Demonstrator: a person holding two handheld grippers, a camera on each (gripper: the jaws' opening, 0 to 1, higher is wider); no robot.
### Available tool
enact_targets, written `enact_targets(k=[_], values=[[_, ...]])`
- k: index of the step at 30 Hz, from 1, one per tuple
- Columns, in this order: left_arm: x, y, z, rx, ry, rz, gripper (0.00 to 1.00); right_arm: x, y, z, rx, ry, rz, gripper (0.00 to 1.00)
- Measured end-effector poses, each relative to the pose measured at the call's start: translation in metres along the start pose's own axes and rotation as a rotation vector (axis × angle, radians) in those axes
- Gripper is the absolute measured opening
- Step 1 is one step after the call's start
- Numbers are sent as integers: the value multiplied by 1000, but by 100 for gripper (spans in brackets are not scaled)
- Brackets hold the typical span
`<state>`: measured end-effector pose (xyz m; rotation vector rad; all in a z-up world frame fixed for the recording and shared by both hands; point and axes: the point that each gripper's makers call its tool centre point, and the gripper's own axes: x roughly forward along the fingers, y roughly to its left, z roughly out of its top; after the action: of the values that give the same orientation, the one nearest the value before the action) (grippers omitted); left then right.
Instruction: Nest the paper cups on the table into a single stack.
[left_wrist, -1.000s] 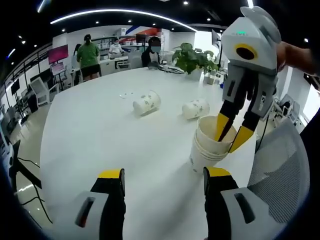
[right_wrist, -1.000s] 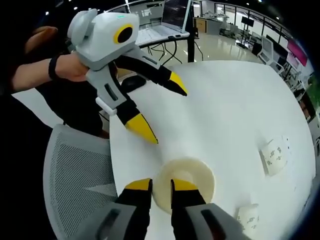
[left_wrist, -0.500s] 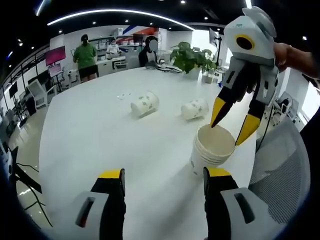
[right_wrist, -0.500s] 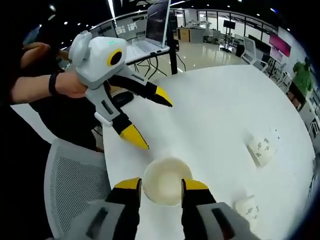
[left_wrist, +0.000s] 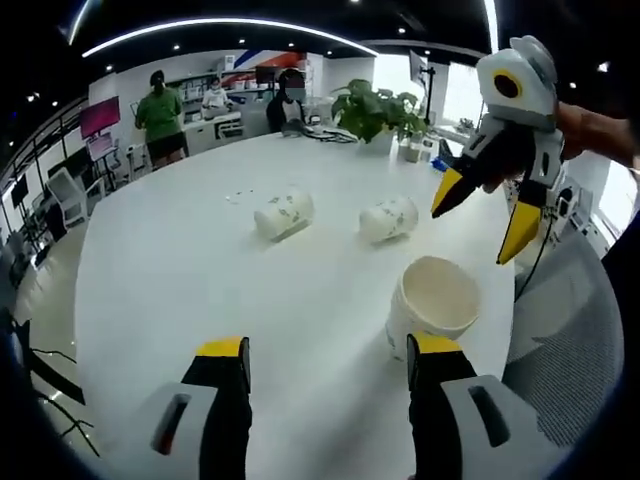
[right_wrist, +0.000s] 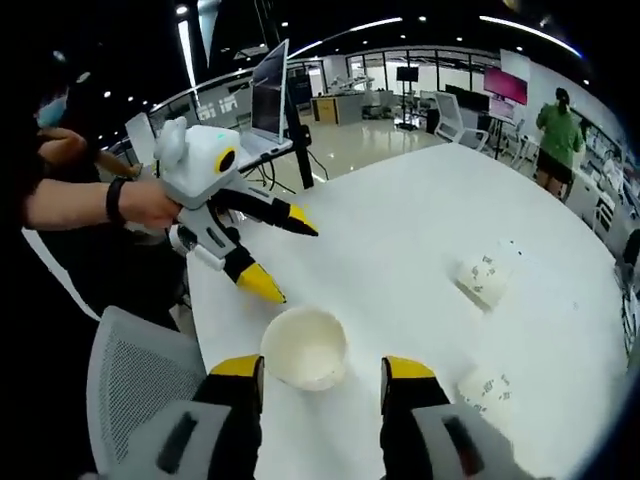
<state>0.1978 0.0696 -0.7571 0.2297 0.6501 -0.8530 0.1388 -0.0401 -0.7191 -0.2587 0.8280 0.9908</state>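
Observation:
A stack of nested white paper cups (left_wrist: 432, 305) stands upright near the white table's (left_wrist: 190, 270) near edge, just ahead of my left gripper (left_wrist: 327, 350), which is open and holds nothing. Two more printed cups lie on their sides farther out, one on the left (left_wrist: 283, 213) and one on the right (left_wrist: 388, 217). My right gripper (left_wrist: 485, 212) hangs open above and right of the stack. In the right gripper view the stack (right_wrist: 304, 347) sits between my right gripper's (right_wrist: 322, 370) spread jaws, untouched. The left gripper (right_wrist: 280, 253) is open beside it. The lying cups (right_wrist: 482, 280) (right_wrist: 487, 392) are to the right.
A grey mesh chair (left_wrist: 570, 330) (right_wrist: 130, 380) stands at the table edge by the stack. A potted plant (left_wrist: 375, 110) sits at the far side of the table. People stand in the background (left_wrist: 160, 112). A laptop (right_wrist: 270, 100) is on a desk behind.
My right gripper opened off the rim of the stack's top cup, then rose and drew back from it. The stack stays standing. The left gripper stays open.

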Motion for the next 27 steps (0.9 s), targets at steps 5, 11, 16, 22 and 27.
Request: enact_targets(k=[5,11,16,22,27], values=[[10,3,9,21,6,-11,62,-8,-13,-9,40,-46,-33,58],[25,5,22,57,15,-32,62,-16,-11,-24,76,-77,-51,62],[37,7,31,93,25,-40,63,-21,-7,-33,101,-86,-64,67],[60,11,49,159,39,-59,63,-28,-6,-44,144,-106,-81,67],[79,17,64,238,55,-61,63,-30,-1,-52,172,-109,-88,67]])
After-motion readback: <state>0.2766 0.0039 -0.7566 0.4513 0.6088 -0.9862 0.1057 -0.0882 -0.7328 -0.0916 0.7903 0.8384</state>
